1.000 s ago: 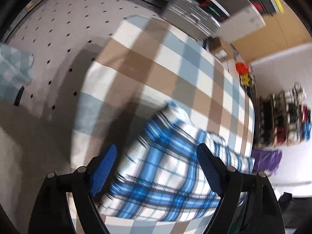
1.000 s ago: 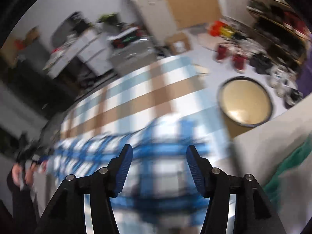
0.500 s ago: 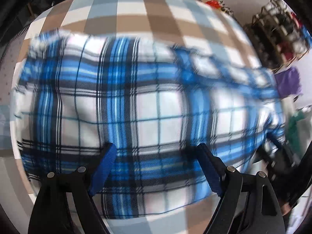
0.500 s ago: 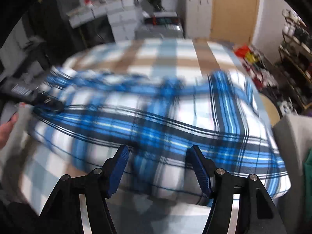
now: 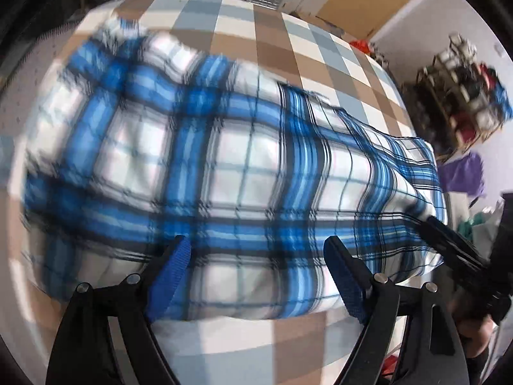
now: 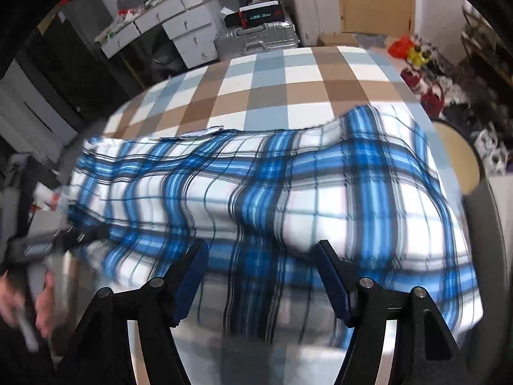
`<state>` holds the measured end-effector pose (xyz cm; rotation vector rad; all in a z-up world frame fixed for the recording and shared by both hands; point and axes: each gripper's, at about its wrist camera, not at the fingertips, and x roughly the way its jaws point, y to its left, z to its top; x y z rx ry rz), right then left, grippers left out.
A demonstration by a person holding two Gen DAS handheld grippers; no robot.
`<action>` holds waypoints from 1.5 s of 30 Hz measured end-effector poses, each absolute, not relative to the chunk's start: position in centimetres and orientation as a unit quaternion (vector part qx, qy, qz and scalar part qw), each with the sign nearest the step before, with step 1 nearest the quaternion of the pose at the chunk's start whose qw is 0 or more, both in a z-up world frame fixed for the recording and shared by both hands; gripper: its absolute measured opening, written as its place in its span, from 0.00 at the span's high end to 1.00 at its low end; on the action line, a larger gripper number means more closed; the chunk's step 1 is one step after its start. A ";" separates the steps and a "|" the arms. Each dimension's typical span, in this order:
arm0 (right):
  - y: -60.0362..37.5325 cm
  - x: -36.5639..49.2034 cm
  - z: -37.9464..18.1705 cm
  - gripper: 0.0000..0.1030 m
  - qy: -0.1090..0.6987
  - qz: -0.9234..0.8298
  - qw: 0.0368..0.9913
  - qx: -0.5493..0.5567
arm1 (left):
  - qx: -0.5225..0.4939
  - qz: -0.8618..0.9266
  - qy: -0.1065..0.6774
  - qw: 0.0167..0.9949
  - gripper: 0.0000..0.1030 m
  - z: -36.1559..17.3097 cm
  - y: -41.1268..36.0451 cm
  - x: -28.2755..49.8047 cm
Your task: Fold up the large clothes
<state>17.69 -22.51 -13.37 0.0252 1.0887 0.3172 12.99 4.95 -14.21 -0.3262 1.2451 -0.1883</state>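
Observation:
A blue-and-white plaid garment [image 5: 243, 166] lies spread across a bed covered in brown, blue and white checks [image 5: 272, 41]. My left gripper [image 5: 256, 247] hangs open over the garment's near edge, its blue pads apart and nothing pinched. In the right wrist view the same garment [image 6: 320, 199] stretches across the checked cover [image 6: 272, 89]. My right gripper [image 6: 260, 250] is over its near edge with jaws opening and no cloth between the pads. The right gripper [image 5: 455, 250] also shows at the garment's right end, and the left gripper [image 6: 48, 243] at its left end.
A silver suitcase [image 6: 256, 37] and white drawers [image 6: 179, 29] stand beyond the far side of the bed. A cluttered shelf rack [image 5: 465, 96] and a purple cloth [image 5: 461, 173] are on the right. A round tan tray [image 6: 458, 154] sits by the bed's right side.
Both grippers have dropped and swung in over the plaid garment, which now fills each view. The right gripper's pads stand a little wider apart than before.

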 end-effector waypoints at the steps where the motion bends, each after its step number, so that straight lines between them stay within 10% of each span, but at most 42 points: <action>1: -21.6 18.4 -14.7 0.33 0.530 0.132 0.838 -0.018 | -0.150 -0.085 0.563 0.808 0.21 -14.6 5.0 12.7; 21: -14.3 13.3 -17.4 0.34 0.492 0.161 0.850 -0.097 | 0.007 -0.085 0.499 0.862 0.20 -17.0 4.5 11.7; 45: -15.1 0.9 -15.1 0.28 0.469 0.252 0.845 -0.040 | -0.068 -0.104 0.545 0.829 0.18 -16.6 4.8 2.1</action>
